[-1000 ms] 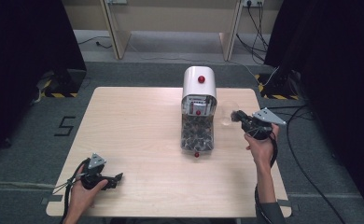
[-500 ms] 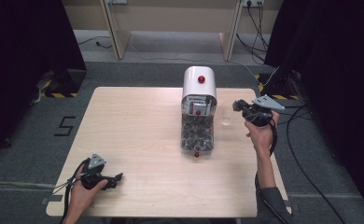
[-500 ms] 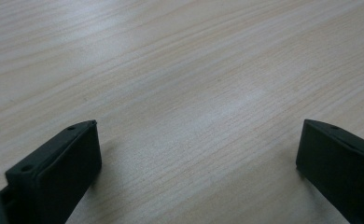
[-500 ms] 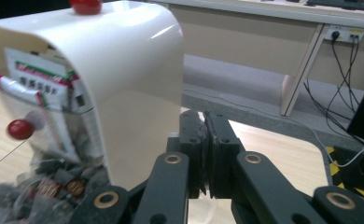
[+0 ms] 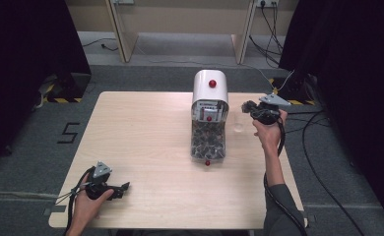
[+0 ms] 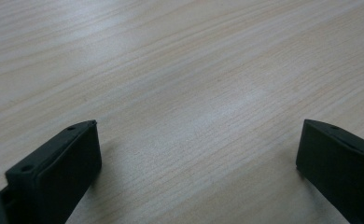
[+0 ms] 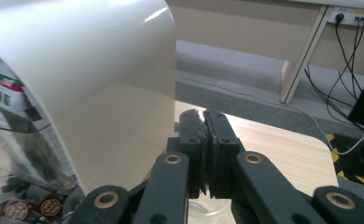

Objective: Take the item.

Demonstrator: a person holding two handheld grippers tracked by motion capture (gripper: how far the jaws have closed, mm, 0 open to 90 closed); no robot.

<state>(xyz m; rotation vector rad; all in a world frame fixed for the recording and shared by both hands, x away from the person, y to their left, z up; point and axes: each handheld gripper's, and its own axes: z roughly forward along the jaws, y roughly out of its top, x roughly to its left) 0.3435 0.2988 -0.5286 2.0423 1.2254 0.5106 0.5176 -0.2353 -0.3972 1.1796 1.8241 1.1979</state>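
1. High view: A white dome-topped dispenser (image 5: 210, 88) with a red knob is seen standing at the middle of the wooden table (image 5: 141, 137), its clear lower bin packed with small wrapped pieces. A small clear cup (image 5: 239, 124) is seen just right of it. The right gripper (image 5: 249, 107) is held above the cup, close beside the dispenser's right side. The left gripper (image 5: 124, 187) is rested low at the near left corner, well apart from everything.

2. Left gripper view: Bare wood grain is seen between the two black jaws, which are spread wide with nothing held.

3. Right gripper view: The jaws are pressed together, and whether anything thin is pinched between them cannot be told. The dispenser's pale curved wall (image 7: 101, 93) is seen close on the left, and the cup's rim (image 7: 208, 209) is glimpsed just below the jaws.

4. Judgement: The step is probably a reach toward the dispenser or cup. The closed tips should be guided slowly past the wall, so that the light cup is not knocked over.
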